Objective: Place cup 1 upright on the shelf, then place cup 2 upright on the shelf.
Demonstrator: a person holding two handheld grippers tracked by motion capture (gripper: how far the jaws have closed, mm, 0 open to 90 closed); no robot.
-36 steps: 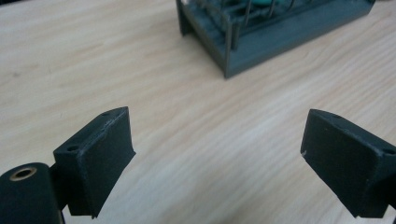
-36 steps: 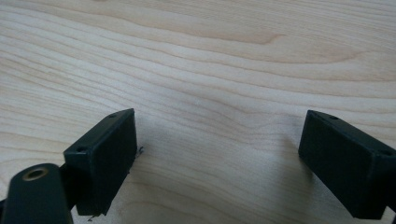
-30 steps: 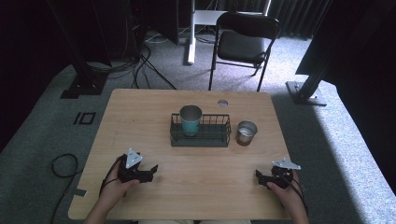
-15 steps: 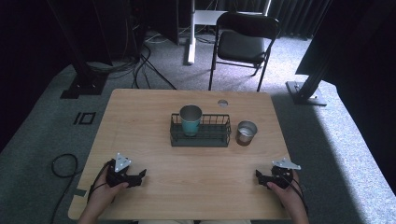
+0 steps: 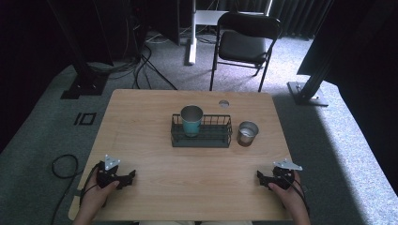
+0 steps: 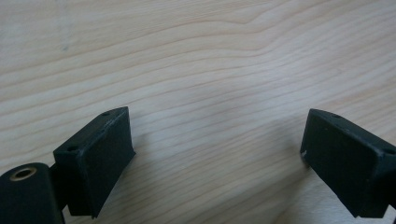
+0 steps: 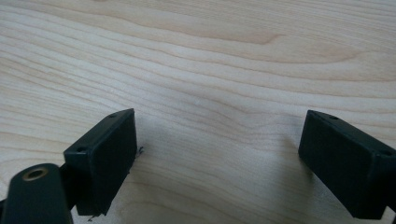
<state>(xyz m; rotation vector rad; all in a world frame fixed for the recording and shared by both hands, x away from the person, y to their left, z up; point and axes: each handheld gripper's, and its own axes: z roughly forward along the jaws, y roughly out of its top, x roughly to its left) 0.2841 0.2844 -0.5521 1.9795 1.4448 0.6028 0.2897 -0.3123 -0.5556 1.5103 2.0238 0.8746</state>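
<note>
We're looking down on the wooden table [image 5: 155, 117] in the high view, and both of our grippers sit low in the frame, near the bottom edge. Our left gripper [image 5: 126, 177] is at the lower left, held in the left hand [image 5: 96, 192], its jaws pointing toward the middle of the frame; our right gripper [image 5: 261, 176] is at the lower right, in the right hand [image 5: 288, 194], jaws pointing back toward the left. They're well apart, with a wide stretch of bare wood between them. In the left gripper view, our left gripper [image 6: 217, 154] has its two black jaws spread wide with nothing between them but wood grain close beneath. Same story in the right gripper view: our right gripper [image 7: 219, 154] has its jaws wide apart, holding nothing, hovering just over the tabletop. Up in the centre of the high view stands the black wire basket [image 5: 220, 136], and inside it, at its left end, a teal cup [image 5: 191, 121] stands upright with its metal rim showing. Just beside the basket's right end, out on the table, sits a small metal cup [image 5: 247, 133], also upright. Both cups are well away from our grippers. Beyond the table's far edge, at the top of the frame, a black folding chair [image 5: 244, 44] stands on the grey carpet.
</note>
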